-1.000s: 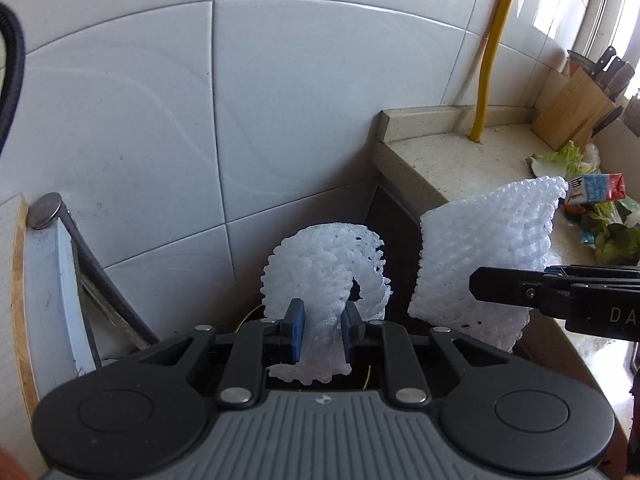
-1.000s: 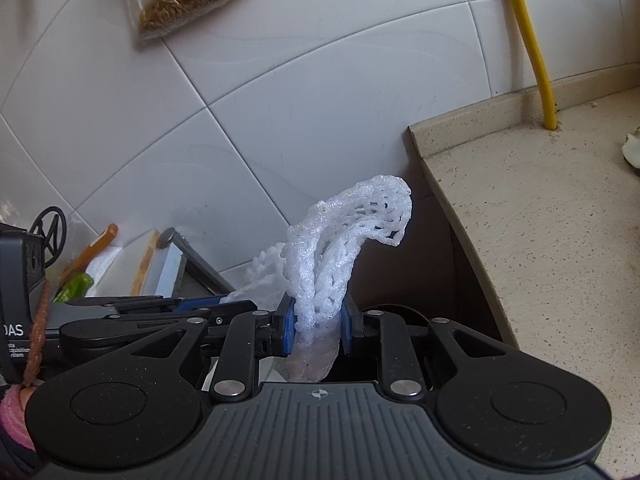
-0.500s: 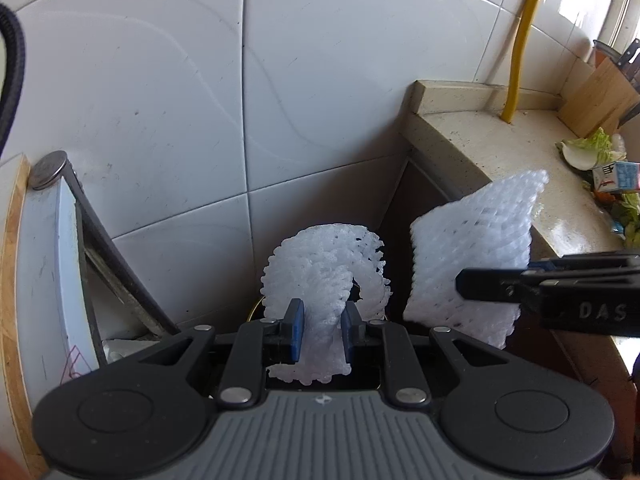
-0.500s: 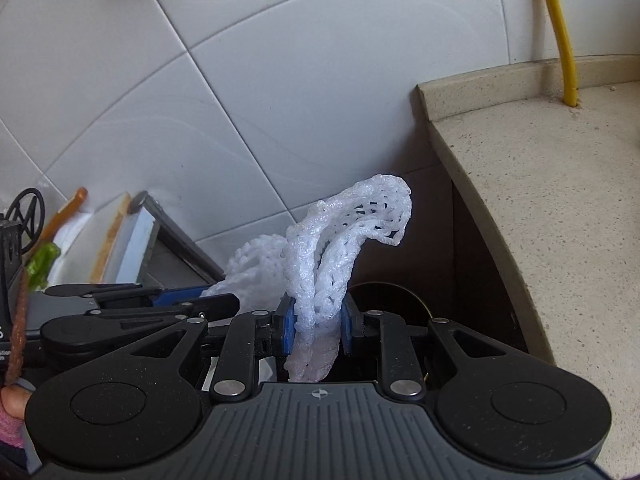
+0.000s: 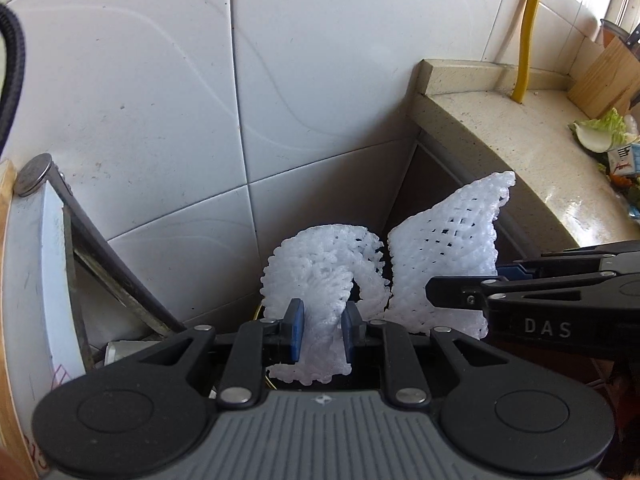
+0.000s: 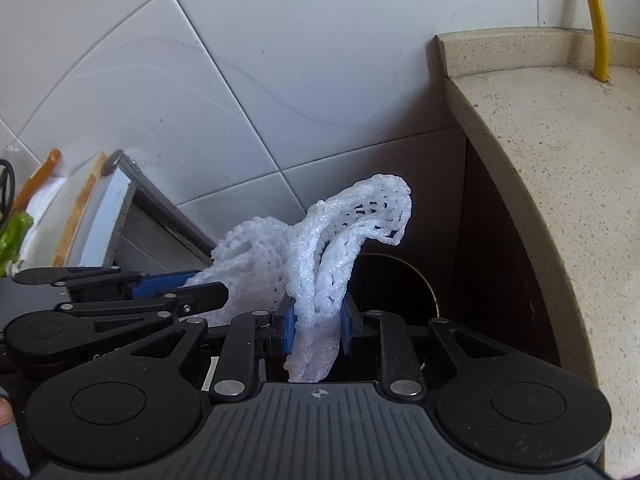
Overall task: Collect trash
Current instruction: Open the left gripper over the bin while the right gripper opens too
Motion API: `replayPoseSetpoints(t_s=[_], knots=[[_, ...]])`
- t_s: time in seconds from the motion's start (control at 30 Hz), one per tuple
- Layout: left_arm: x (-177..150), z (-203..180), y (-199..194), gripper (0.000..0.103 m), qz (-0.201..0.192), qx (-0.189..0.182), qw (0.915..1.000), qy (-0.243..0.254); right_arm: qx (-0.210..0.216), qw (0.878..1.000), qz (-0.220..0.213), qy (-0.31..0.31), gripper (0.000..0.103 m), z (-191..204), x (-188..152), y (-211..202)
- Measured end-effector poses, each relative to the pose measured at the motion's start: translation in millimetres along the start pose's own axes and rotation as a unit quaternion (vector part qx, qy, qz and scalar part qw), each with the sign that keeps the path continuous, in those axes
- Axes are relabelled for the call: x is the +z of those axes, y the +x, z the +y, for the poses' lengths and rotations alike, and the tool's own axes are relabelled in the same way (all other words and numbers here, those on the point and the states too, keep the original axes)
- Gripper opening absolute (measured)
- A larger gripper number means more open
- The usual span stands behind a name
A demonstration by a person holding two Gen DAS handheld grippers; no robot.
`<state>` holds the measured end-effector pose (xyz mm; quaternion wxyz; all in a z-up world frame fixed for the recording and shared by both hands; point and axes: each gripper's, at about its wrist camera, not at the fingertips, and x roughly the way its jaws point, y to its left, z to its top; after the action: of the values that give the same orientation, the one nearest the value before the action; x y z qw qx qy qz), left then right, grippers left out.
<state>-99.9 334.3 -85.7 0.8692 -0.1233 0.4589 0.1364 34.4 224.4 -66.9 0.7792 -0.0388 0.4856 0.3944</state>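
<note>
My left gripper (image 5: 320,330) is shut on a curled white foam net sleeve (image 5: 324,276), its blue pads pressing the net from both sides. My right gripper (image 6: 316,328) is shut on a second white foam net (image 6: 352,236) that arches up and to the right. In the left wrist view that second foam net (image 5: 444,256) stands just right of the first, with the right gripper (image 5: 472,296) coming in from the right edge. In the right wrist view the left gripper (image 6: 188,286) and its foam net (image 6: 248,256) lie to the left. Below both nets is a dark round bin opening (image 6: 400,280).
White wall tiles (image 5: 320,80) stand close ahead. A beige stone counter (image 6: 560,152) runs along the right with a yellow pipe (image 5: 528,36), a wooden knife block (image 5: 604,80) and vegetable scraps (image 5: 600,132). A leaning board with a metal frame (image 5: 36,264) is at left.
Both grippers have sunk toward the gap between wall and counter, still holding their nets. The counter edge and knife block have slid up and right in the left wrist view.
</note>
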Motion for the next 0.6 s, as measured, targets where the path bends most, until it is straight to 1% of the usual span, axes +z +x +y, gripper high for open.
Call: replayPoseSetpoints(t_s=[0.07,0.17,0.23,0.3,0.37,0.4,0.5,0.6], knots=[[1,-1,4,0.018,0.004,0.004,1.0000,0.000,-0.003,1.000,0.001,0.000,0.029,0,1,5],[5,2,12,0.024,0.015,0.004,0.9999,-0.005,-0.007,1.000,0.004,-0.004,0.029,1,3,12],[7,4,18,0.030,0.025,0.004,0.9996,-0.012,-0.011,1.000,0.005,-0.007,0.032,1,4,16],[8,5,22,0.041,0.030,0.005,0.9994,-0.013,-0.016,1.000,0.008,-0.006,0.034,1,6,21],[10,4,24,0.045,0.032,0.013,0.9994,-0.007,-0.020,1.000,0.011,-0.005,0.034,-2,7,25],[11,3,25,0.049,0.031,0.014,0.9994,-0.003,-0.022,1.000,0.014,-0.005,0.036,-3,8,28],[13,0,28,0.053,0.029,0.019,0.9994,0.003,-0.023,0.999,0.026,0.003,0.041,-7,9,33],[14,4,31,0.054,0.034,0.012,0.9993,-0.008,-0.021,0.999,0.029,0.009,0.044,-9,10,36]])
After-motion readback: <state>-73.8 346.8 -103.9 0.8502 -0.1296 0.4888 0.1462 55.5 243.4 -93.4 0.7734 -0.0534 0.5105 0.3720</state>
